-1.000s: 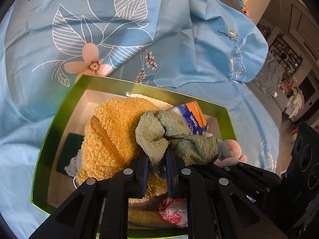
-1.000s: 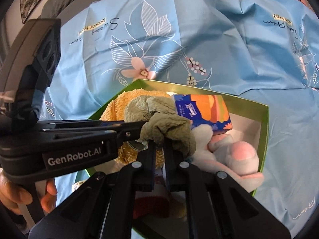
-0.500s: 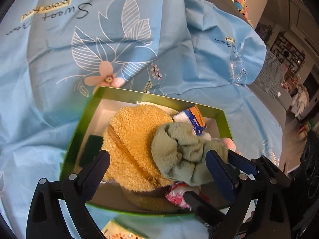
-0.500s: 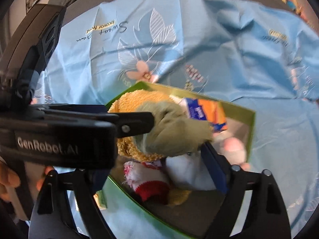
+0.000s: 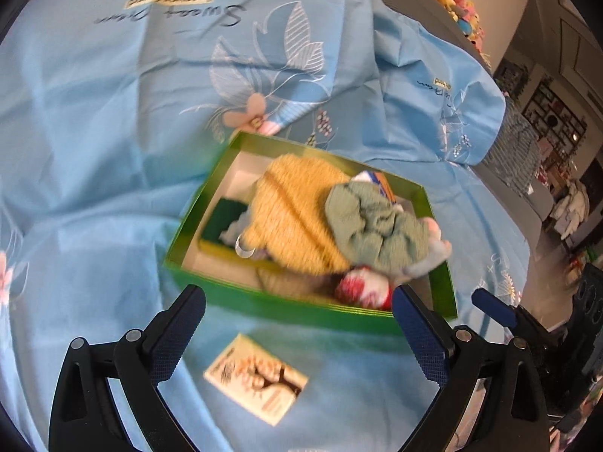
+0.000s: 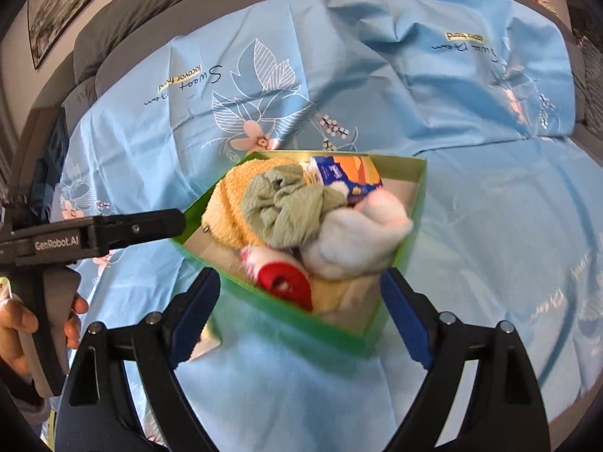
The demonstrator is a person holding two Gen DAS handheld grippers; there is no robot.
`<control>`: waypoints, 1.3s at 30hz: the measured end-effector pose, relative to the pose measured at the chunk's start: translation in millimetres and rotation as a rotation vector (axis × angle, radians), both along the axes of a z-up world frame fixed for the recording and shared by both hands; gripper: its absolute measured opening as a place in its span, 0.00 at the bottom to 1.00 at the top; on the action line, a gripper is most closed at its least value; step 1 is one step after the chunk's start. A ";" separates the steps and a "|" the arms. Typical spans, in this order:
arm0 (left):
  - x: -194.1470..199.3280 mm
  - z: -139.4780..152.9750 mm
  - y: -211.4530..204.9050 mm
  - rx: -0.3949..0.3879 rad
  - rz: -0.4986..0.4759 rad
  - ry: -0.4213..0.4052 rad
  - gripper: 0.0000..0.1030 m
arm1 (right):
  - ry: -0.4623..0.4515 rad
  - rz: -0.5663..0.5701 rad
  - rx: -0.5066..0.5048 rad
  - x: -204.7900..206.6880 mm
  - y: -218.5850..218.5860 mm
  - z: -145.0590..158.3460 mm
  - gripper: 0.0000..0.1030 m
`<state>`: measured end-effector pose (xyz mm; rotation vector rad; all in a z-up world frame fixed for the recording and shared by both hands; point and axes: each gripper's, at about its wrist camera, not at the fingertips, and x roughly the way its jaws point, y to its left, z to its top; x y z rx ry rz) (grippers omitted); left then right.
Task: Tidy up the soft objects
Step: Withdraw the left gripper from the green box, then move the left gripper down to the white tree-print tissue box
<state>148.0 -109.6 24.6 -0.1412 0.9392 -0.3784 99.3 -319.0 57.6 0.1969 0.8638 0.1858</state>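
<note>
A green box [image 5: 301,310] [image 6: 301,326] sits on the blue sheet. In it, a crumpled green cloth [image 5: 377,226] [image 6: 290,207] lies loose on a yellow fleece pouch [image 5: 297,218] [image 6: 230,207]. Around them are a white and pink plush [image 6: 358,233], a blue and orange tissue pack [image 6: 346,173] and a red and white soft item [image 5: 361,290] [image 6: 286,282]. My left gripper [image 5: 297,297] hangs open just in front of the box. My right gripper [image 6: 300,278] is still opening, with nothing between its fingers. Neither touches the cloth.
A small flat printed pack [image 5: 256,376] lies on the blue flowered sheet [image 5: 113,113] in front of the box. The sheet covers a grey sofa [image 6: 150,3]. A person's hand [image 6: 15,331] holds the left gripper's handle. Shelves and toys stand at the far right.
Both grippers were shut on the green cloth over the box. Both have let go and drawn back and up, and the cloth now lies in the box.
</note>
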 end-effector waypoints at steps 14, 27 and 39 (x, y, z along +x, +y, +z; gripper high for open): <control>-64.9 -15.1 45.3 -0.010 0.066 0.008 0.97 | -0.015 0.082 -0.028 -55.9 40.0 3.3 0.93; -89.4 -52.9 85.8 0.001 0.115 0.041 0.97 | 0.036 0.170 -0.044 -72.8 84.0 -28.9 0.97; -77.9 -75.1 89.4 -0.051 0.094 0.068 0.97 | 0.068 0.214 -0.079 -54.8 110.0 -59.1 0.96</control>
